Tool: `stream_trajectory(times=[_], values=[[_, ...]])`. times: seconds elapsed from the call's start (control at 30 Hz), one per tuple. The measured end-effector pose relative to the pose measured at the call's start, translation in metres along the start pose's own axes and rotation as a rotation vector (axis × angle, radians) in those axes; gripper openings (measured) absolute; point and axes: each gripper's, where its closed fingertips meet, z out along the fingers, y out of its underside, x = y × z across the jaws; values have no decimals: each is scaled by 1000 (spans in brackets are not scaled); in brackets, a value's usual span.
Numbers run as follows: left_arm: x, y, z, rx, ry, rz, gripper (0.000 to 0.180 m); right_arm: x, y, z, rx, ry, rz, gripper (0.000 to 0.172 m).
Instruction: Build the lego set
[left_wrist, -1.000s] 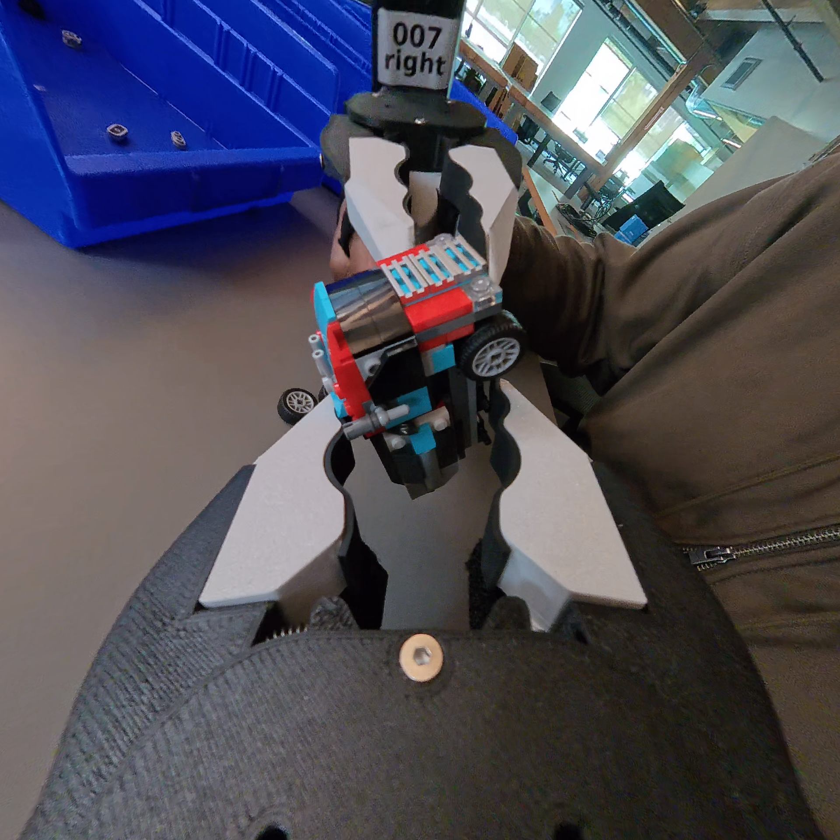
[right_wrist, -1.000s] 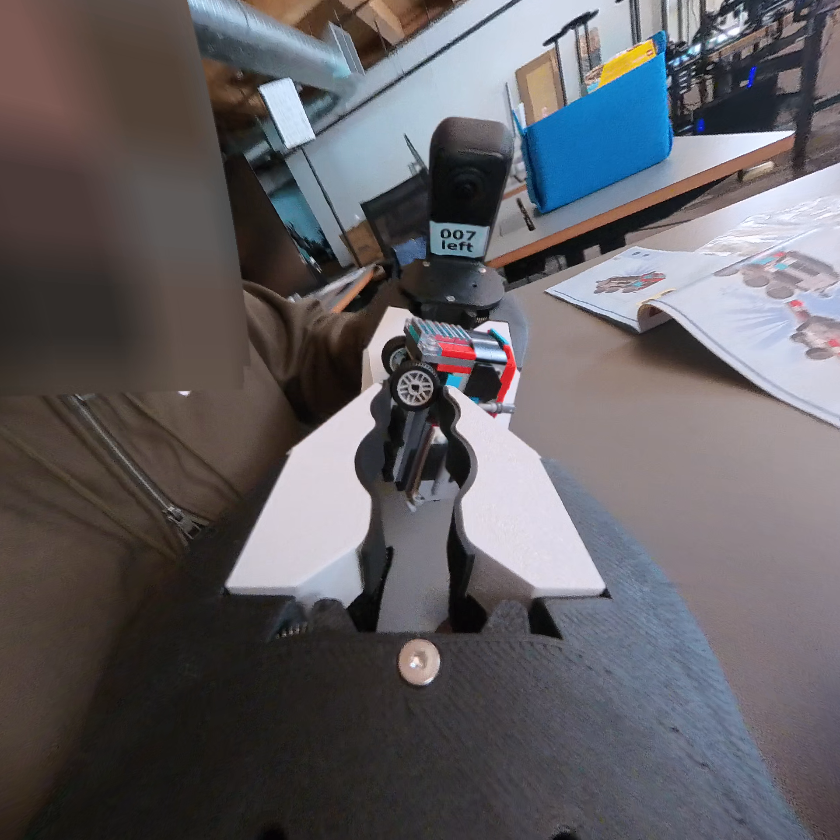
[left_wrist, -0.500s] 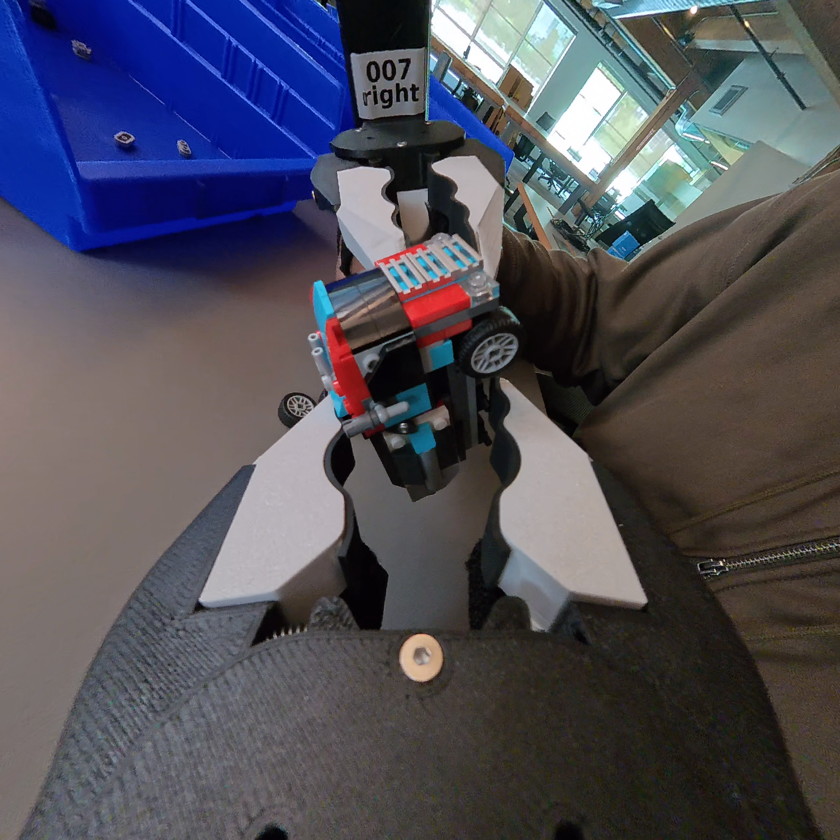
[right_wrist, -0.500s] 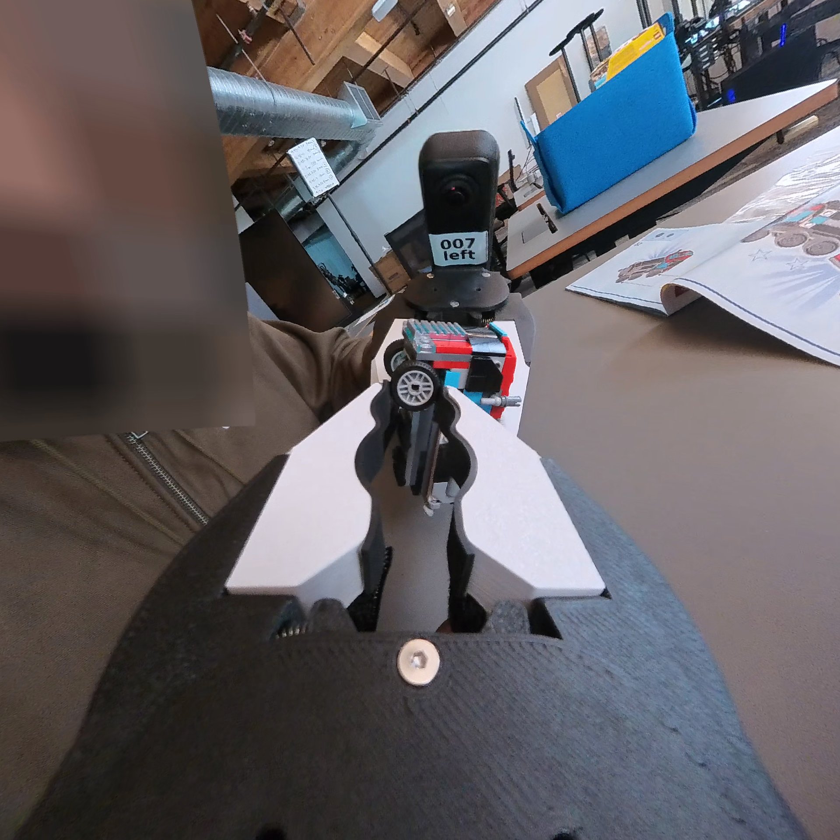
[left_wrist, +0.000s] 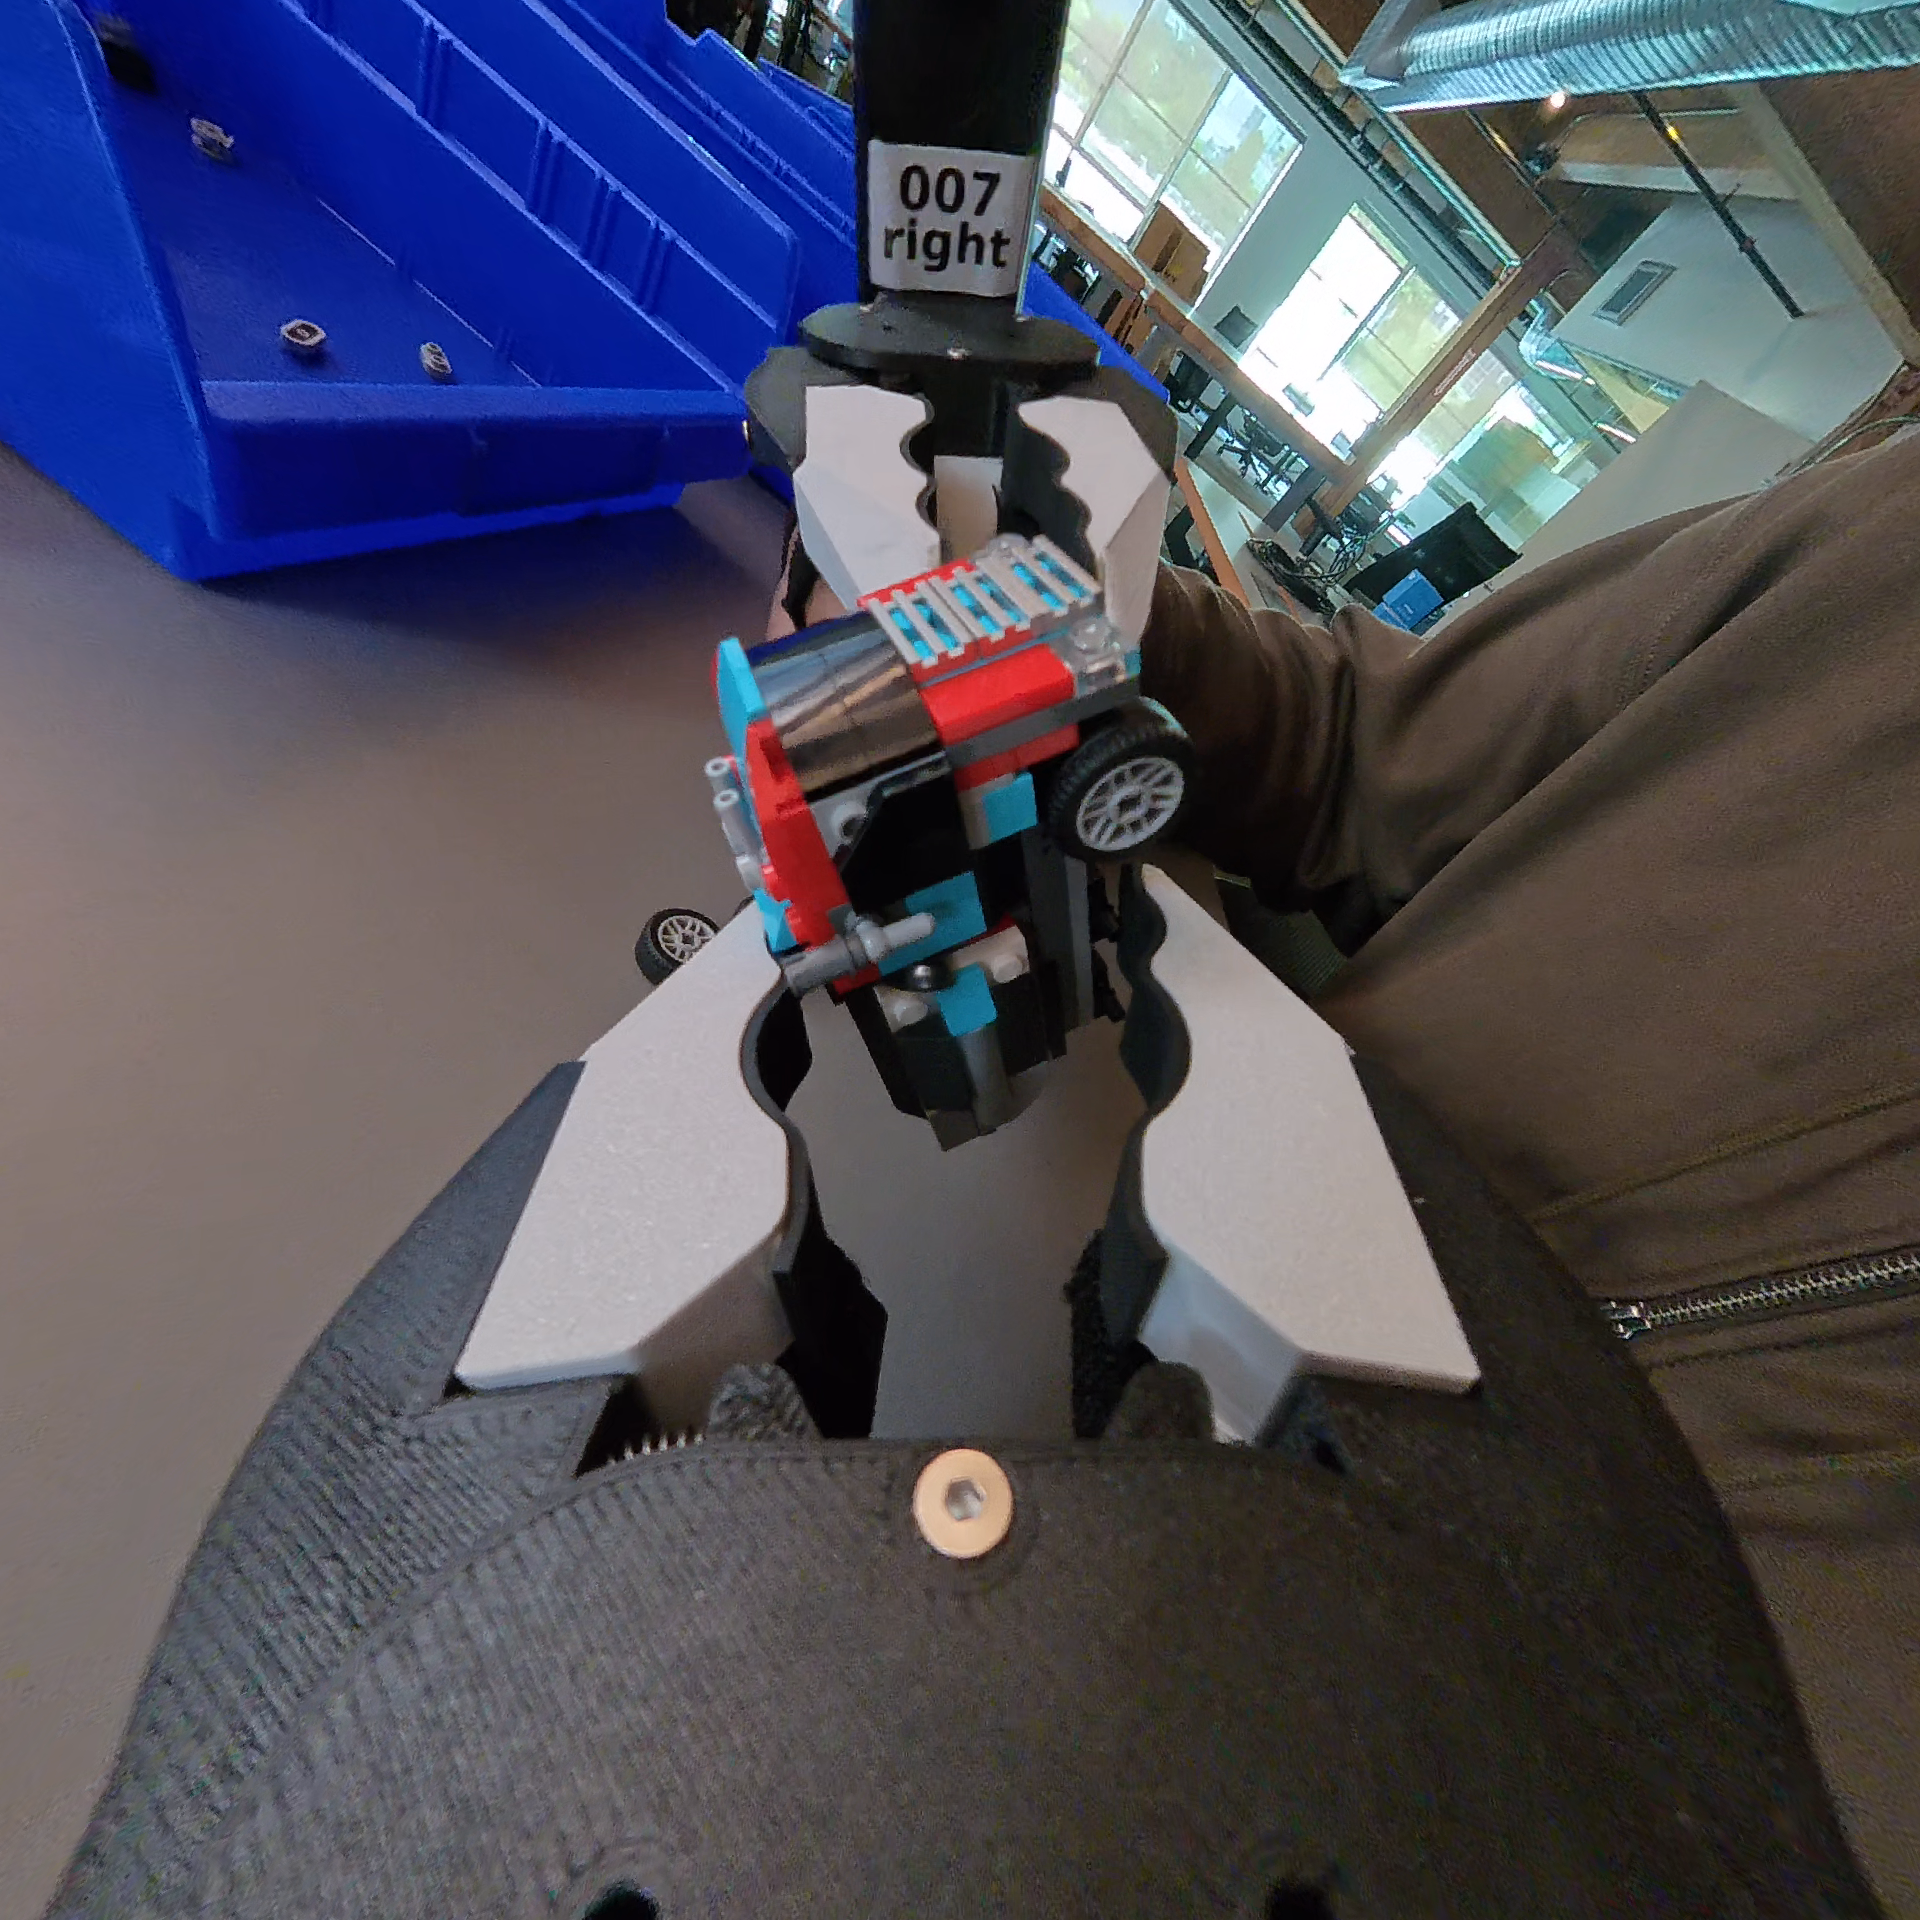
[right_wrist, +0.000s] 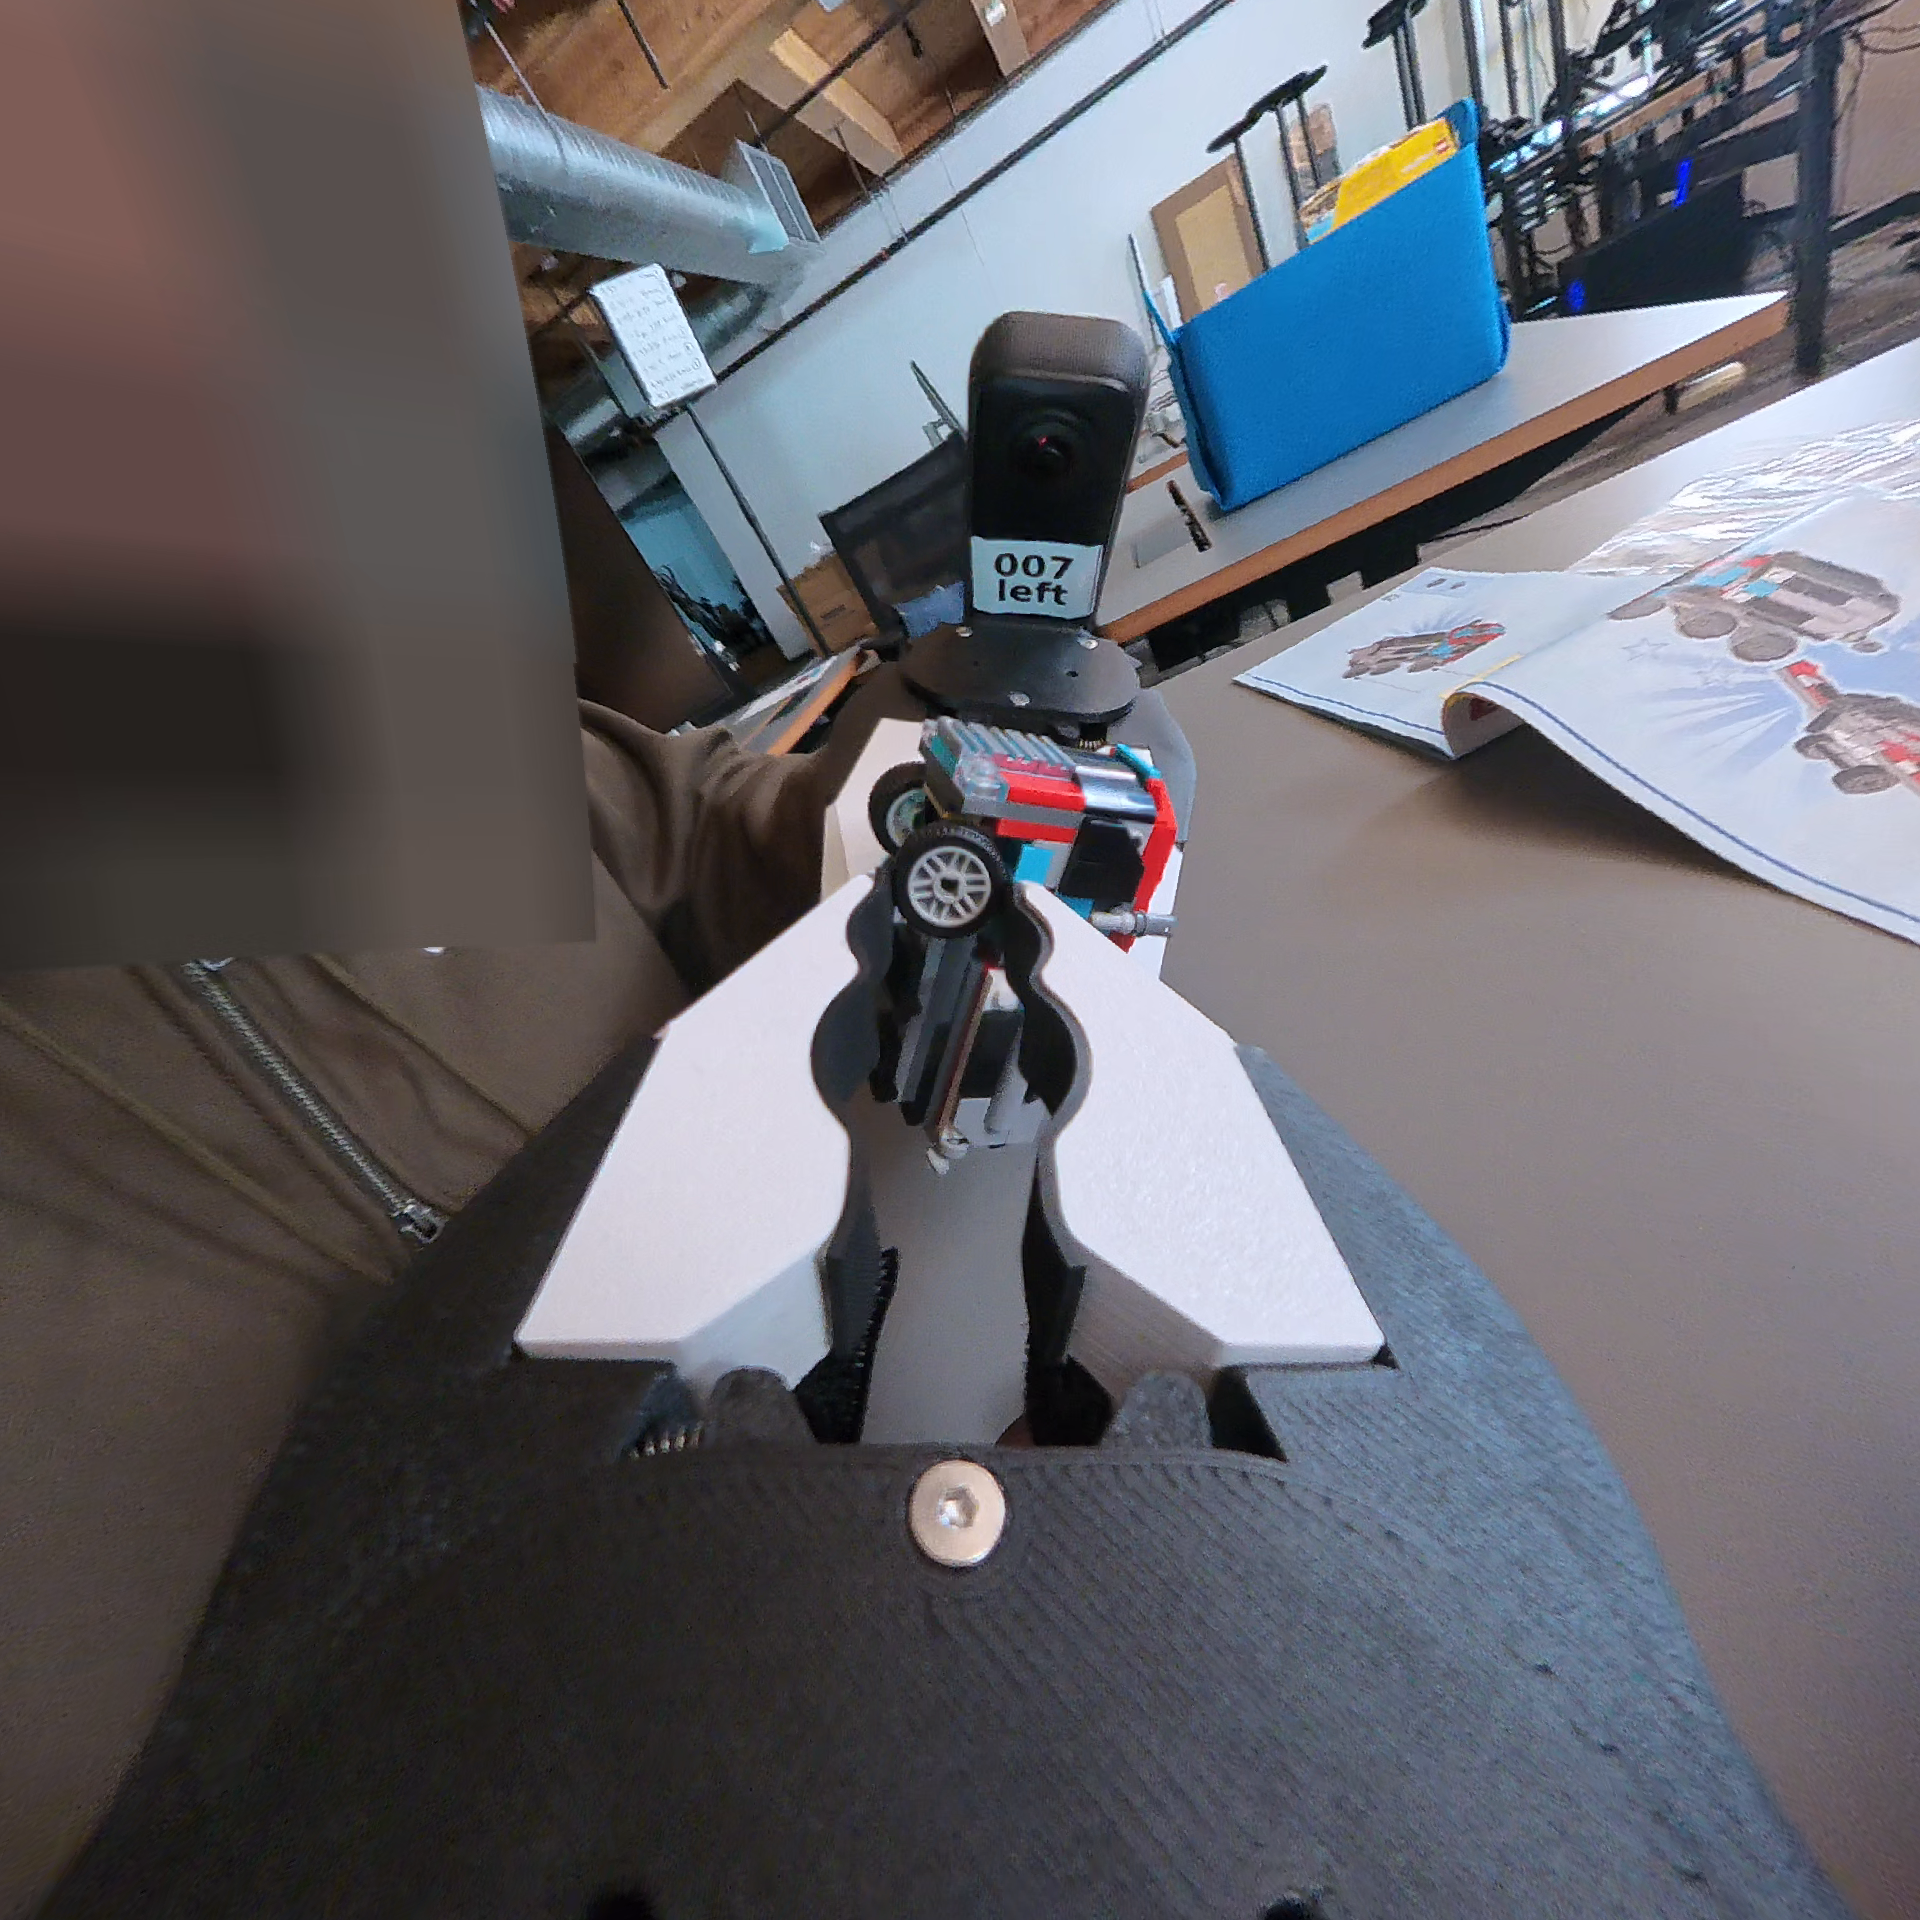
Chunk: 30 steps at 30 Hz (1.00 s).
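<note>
We find the right gripper (right_wrist: 951, 997) closed on a brick-built toy truck (left_wrist: 935, 821), its two fingers (right_wrist: 748, 1122) pressing the dark rear chassis from either side. The truck is held off the table (left_wrist: 312, 935), cab end pointing toward the left gripper (left_wrist: 940, 966). That gripper's fingers (left_wrist: 665, 1164) stand apart around the cab end; a gap shows on the left side, and we cannot tell whether the right finger touches the chassis.

Risks, in our judgement: the hold is on a narrow strip far from the heavier cab, so the model could pivot or slip. Should the left fingers close, they could bear on the small grey bar at the side (left_wrist: 878, 935) or the mounted wheel (left_wrist: 1127, 795) and pop pieces off.

A loose wheel (left_wrist: 675, 940) lies on the table just beside the left finger. Blue bins (left_wrist: 416, 312) stand beyond. An open instruction booklet (right_wrist: 1662, 707) lies well apart. The person's sleeve (left_wrist: 1455, 727) crowds the right side.
</note>
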Motion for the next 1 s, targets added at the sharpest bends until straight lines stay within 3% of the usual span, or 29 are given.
stream_trajectory(times=[0.27,1.0], values=[[-2,0,1,8,-11,-1,60,2,0,1,0,24,-12,22],[-14,-6,1,24,-150,157,62,5,-1,-1,42,-35,219,21]])
